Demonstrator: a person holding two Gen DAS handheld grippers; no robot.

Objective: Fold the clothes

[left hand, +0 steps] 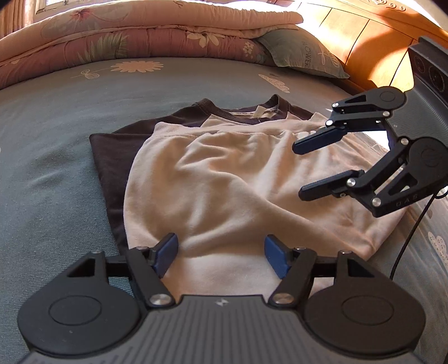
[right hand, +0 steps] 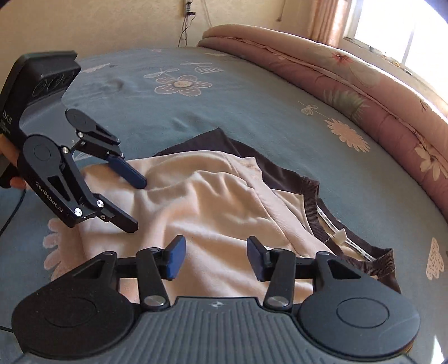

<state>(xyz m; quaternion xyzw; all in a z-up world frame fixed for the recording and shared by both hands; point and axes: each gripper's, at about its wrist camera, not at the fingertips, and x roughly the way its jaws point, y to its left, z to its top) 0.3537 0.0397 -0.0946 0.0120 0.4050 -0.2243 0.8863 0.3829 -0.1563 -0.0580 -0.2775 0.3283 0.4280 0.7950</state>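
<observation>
Two claws over one shirt (left hand: 224, 179), which lies flat mid-bed (left hand: 56, 168). Left view: left claw (left hand: 221, 254) gaping wide, empty, at the shirt's near hem; right claw (left hand: 299, 170) spread, empty, above the shirt's right side. Right view: right claw (right hand: 215, 257) wide, empty, at the shirt edge; left claw (right hand: 138, 203) spread, upper finger tip touching the shirt.

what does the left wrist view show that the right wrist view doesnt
Only the left wrist view shows the wooden headboard and the grey-green pillow. Only the right wrist view shows the wall with hanging cords and fingers of the hand holding the left gripper. Both show the cream-and-brown shirt on the bedsheet, the folded quilt, and both grippers open, including the right gripper.
</observation>
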